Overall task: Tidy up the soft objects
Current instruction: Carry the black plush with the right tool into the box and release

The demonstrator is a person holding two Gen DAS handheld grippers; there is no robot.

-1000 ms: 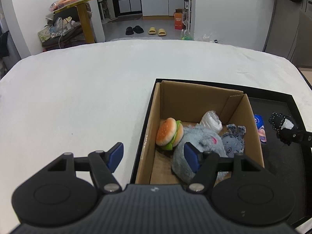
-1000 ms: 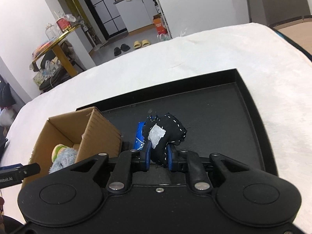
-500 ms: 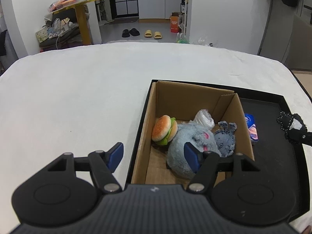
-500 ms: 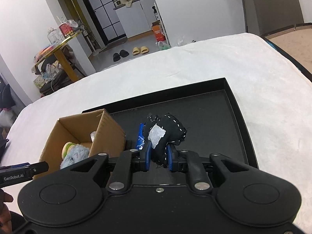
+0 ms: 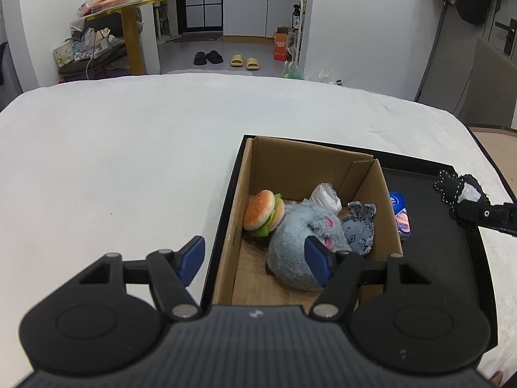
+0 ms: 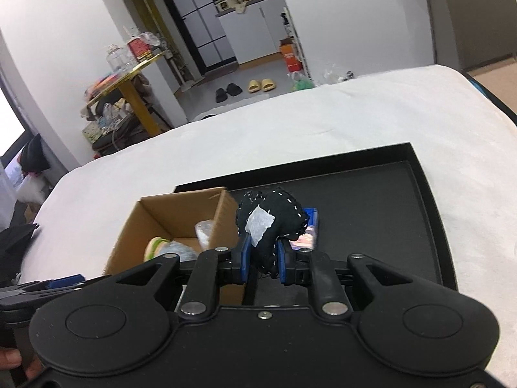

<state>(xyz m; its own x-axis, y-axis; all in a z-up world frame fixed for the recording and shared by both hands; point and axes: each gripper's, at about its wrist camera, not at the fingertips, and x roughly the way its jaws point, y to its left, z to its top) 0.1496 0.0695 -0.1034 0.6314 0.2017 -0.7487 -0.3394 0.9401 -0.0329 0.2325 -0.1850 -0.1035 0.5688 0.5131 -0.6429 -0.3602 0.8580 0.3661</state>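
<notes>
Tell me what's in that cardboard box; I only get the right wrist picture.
Observer: The left wrist view shows a burger plush, a grey-blue plush and a small denim mouse in the cardboard box.
Visitor: Is the other gripper holding something?
Observer: No, the left gripper is open, near the box's left wall.
Visitor: And that blue packet?
Observer: The blue packet, which the black toy in the right gripper half hides from you, lies on the black tray against the box's right wall.

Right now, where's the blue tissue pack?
The blue tissue pack lies on the black tray, just outside the cardboard box on its right wall. In the right wrist view it shows behind the black plush.
</notes>
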